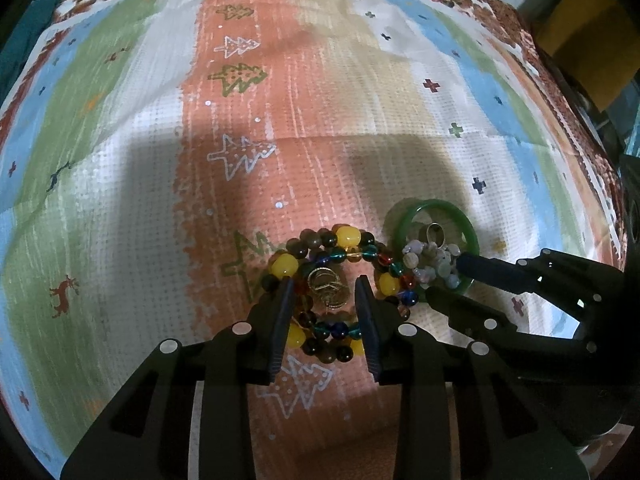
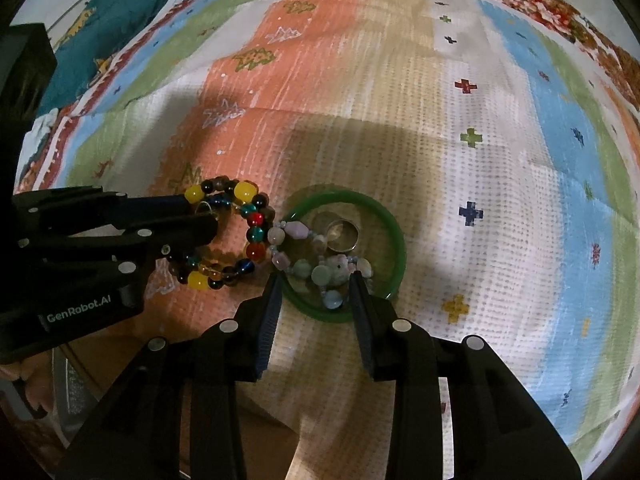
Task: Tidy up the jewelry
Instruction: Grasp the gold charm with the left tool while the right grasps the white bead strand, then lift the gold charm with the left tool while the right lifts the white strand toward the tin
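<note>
Over the jewelry, both tongs point steeply down, left tongs [image 1: 324, 282] and right tongs [image 2: 314, 282] narrowly parted, gripping nothing

A striped cloth [image 2: 400, 128] with printed trees, crosses and reindeer covers the surface. At about 6 o'clock in the right wrist view a green bangle [image 2: 394, 236] lies flat on it, ringing a pale stone bracelet [image 2: 320, 274] and a metal ring [image 2: 342, 236]. Touching it at its 9 o'clock lie coiled coloured bead bracelets [image 2: 244, 192]; gold hoops [image 1: 326, 286] rest inside the coil.

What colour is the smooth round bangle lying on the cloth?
Green bangle; the right wrist view shows it best.
</note>
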`<state>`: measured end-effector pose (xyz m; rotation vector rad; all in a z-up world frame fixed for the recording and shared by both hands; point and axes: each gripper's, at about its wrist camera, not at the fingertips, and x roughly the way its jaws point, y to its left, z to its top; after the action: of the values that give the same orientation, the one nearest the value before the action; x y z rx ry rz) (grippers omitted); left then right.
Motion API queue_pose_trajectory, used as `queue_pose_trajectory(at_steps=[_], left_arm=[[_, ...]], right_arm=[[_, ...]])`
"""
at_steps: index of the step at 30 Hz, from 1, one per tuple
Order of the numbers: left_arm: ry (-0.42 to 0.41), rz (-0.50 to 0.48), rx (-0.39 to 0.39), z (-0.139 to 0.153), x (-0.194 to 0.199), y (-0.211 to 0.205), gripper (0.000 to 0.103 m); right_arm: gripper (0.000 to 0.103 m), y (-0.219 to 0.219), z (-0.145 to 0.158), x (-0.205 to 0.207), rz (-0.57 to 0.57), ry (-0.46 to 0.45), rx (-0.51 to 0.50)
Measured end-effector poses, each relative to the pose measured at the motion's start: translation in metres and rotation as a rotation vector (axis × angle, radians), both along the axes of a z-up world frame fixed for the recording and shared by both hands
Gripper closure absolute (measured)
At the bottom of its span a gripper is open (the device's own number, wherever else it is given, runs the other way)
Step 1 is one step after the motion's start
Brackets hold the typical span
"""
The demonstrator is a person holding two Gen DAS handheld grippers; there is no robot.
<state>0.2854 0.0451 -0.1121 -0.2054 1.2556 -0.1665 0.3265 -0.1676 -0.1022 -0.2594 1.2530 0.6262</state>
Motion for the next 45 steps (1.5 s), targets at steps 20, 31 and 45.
queue_pose_trajectory(at_steps=[20,31,45], left_arm=[[0.018,-0.017,0.017,0.0,0.008,-0.009,0.078],[0.041,-0.014,-0.016,-0.007,0.006,-0.007,0.091],[-0.008,-0.004,-0.027,0.012,-0.003,-0.005,0.091]], right_arm=[[0.072,0.006,-0.002,0.004,0.014,0.003,0.022],[0.086,0.006,-0.002,0.001,0.027,0.029,0.052],[0.091,0.002,0.019,0.0,0.025,0.004,0.078]])
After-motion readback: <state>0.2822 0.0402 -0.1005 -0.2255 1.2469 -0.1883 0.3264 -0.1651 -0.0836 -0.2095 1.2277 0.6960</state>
